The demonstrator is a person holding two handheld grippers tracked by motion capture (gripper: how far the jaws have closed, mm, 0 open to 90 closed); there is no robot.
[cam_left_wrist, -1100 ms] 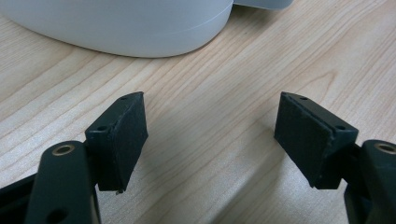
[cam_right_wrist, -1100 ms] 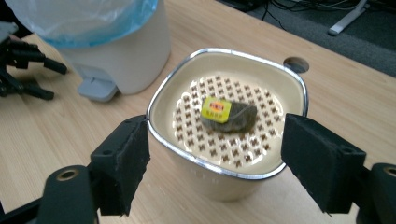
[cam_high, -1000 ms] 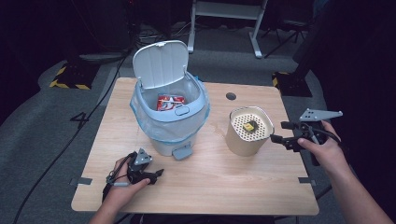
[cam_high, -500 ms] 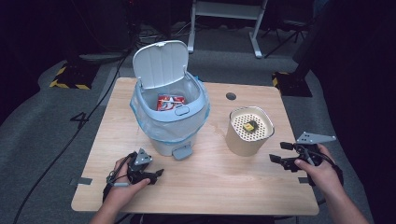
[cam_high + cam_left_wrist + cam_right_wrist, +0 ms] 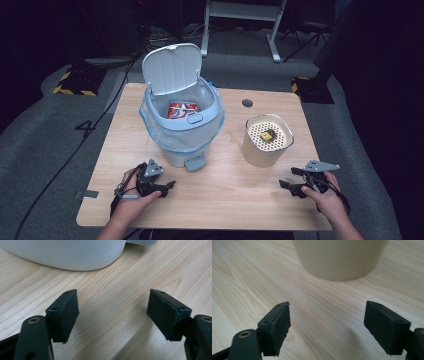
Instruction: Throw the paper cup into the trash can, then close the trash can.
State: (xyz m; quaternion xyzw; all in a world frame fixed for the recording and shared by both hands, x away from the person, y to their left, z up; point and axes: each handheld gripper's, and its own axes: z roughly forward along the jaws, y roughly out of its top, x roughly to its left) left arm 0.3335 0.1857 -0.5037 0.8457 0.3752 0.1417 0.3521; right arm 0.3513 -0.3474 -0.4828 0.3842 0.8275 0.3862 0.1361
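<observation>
Both tongs, left and right, gape empty (right just widened); a careless swing could topple the beige canister.

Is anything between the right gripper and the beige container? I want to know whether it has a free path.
Nothing visible does. The right gripper is low over the table, jaws open and just opened wider, nothing between them. In the right gripper view only bare wood lies between its jaws and the beige container.
</observation>
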